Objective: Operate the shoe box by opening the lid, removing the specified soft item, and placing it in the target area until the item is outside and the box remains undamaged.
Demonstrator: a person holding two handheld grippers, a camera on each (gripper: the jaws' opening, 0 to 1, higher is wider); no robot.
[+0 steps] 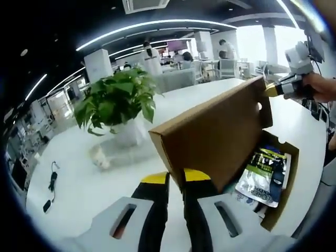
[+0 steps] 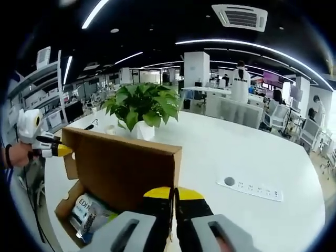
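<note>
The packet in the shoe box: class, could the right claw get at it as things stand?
Probably not yet: the right claw is shut on the raised lid, which stands between it and the packet. The box opening itself looks free.

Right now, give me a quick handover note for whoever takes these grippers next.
Left gripper: shut on the lid edge at one end.
Right gripper: shut on the lid's other end.
Box sits on the white table beside the plant, lid held up and open.
Pouch lies inside the box.
Done: lid opened.
Left: free one gripper, lift the pouch out, set it on the table, without tearing the cardboard.
</note>
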